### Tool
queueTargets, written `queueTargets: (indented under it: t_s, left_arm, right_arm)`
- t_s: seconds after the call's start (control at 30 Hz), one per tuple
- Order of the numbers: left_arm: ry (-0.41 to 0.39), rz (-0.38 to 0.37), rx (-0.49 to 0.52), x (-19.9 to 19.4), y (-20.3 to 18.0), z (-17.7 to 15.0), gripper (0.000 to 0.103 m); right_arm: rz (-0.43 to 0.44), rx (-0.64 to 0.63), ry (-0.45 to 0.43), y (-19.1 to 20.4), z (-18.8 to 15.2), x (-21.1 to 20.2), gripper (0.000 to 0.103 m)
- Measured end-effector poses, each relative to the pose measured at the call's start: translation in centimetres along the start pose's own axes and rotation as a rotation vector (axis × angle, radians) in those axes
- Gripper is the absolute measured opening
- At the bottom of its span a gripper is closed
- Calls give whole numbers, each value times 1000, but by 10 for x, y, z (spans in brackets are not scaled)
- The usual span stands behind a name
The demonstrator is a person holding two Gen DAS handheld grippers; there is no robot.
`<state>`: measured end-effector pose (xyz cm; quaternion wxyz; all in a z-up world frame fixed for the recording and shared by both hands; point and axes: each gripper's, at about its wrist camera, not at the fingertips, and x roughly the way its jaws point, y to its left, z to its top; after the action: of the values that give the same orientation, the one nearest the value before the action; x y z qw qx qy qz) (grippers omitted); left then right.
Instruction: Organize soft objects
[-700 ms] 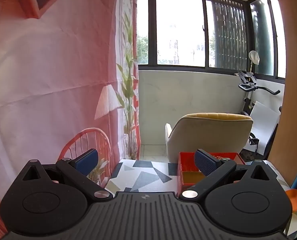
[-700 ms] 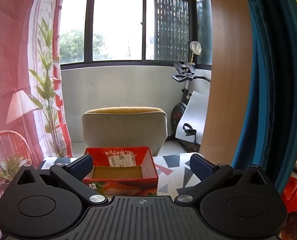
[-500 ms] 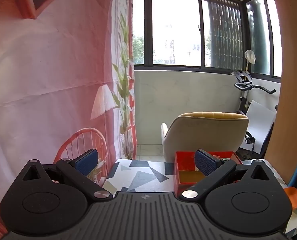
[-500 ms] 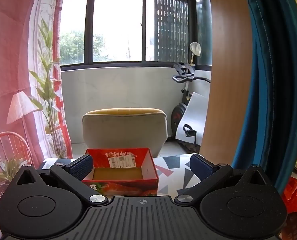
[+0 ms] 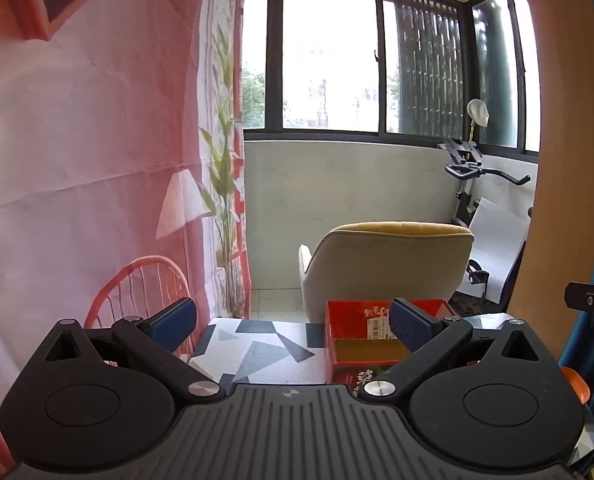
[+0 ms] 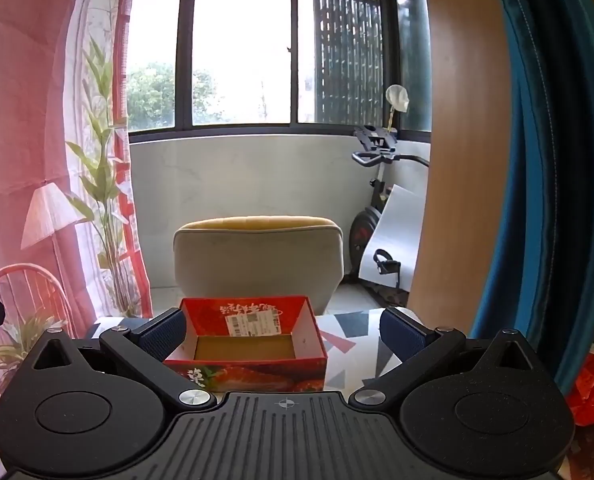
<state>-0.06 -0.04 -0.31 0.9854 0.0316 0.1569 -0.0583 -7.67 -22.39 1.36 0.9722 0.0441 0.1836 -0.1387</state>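
Note:
An open red cardboard box (image 6: pixel 249 344) with a brown inner floor stands on a table with a geometric-patterned top (image 6: pixel 349 344); nothing shows inside it. It also shows in the left wrist view (image 5: pixel 361 344), to the right. My left gripper (image 5: pixel 293 326) is open and empty, held above the table's near part, its right finger in front of the box. My right gripper (image 6: pixel 283 334) is open and empty, facing the box from just short of it. No soft object shows in either view.
A beige chair (image 6: pixel 257 256) stands behind the table. A pink printed backdrop (image 5: pixel 77 160) hangs at the left. A wooden panel (image 6: pixel 457 140) and a blue curtain (image 6: pixel 557 160) stand at the right. An exercise bike (image 6: pixel 377 200) is in the far corner. An orange-red bag (image 6: pixel 593 388) lies low right.
The left gripper's view has swung slightly right, so the red box and chair sit further left in it. The right gripper has hardly moved. Both stay open.

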Motion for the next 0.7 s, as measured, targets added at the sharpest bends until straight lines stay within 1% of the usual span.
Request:
queueTargets:
  t_s: [0.7]
  left_arm:
    - [-1,-10,-15,1,-2,1,103]
  right_arm:
    - [0,-9,1,2,-3,1,103]
